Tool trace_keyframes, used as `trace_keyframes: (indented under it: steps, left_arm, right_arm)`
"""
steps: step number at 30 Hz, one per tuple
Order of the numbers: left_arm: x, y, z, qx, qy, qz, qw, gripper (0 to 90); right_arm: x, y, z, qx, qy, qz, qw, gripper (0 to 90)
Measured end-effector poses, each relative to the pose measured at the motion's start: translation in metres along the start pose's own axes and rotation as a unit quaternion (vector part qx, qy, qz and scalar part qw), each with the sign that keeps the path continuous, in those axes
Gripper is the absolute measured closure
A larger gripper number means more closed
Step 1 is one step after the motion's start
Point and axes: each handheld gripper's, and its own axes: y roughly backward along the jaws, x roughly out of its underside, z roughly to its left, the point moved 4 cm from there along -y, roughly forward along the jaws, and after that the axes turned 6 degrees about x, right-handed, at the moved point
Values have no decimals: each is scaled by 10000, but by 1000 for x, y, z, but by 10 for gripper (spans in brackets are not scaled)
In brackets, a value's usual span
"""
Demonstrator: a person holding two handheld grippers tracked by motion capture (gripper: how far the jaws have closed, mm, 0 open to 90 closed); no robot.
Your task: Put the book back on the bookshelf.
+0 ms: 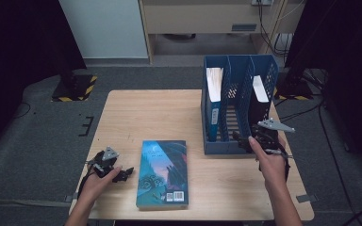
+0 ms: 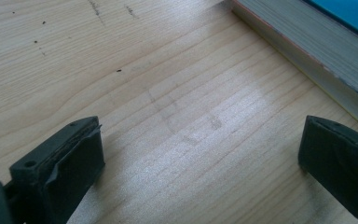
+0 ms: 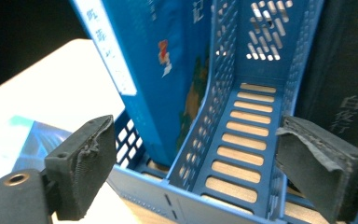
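The left gripper (image 1: 122,174) rests low on the wooden desk (image 1: 169,108) w/ jaws wide apart, just beside a teal paperback (image 1: 162,174) lying flat. The right gripper (image 1: 245,140), jaws also apart & holding nothing, is at the front of the blue file rack (image 1: 238,101). Its left slot holds a blue book (image 3: 154,70), the right slot a dark book (image 3: 345,70), both upright.

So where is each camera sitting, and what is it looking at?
High view: above the person's side, looking down on the light wooden table; both forearms and both tongs, left and right, show.
Left gripper view: on the left tongs, facing the tabletop; two open black jaws show.
Right gripper view: on the right tongs, facing the blue plastic file rack; open jaws show.
Shared: the flat blue-covered paperback book shows in all three views.
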Motion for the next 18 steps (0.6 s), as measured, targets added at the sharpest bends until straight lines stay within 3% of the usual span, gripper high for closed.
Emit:
trace_keyframes:
  steps: [7,18]
  left_arm:
    - [0,0,0,2,1,2,10000,0]
    - [0,0,0,7,1,-1,10000,0]
  right_arm:
    - [7,1,24,-162,481,59,9987,157]
    - [25,-8,66,-504,650,338,9960,113]
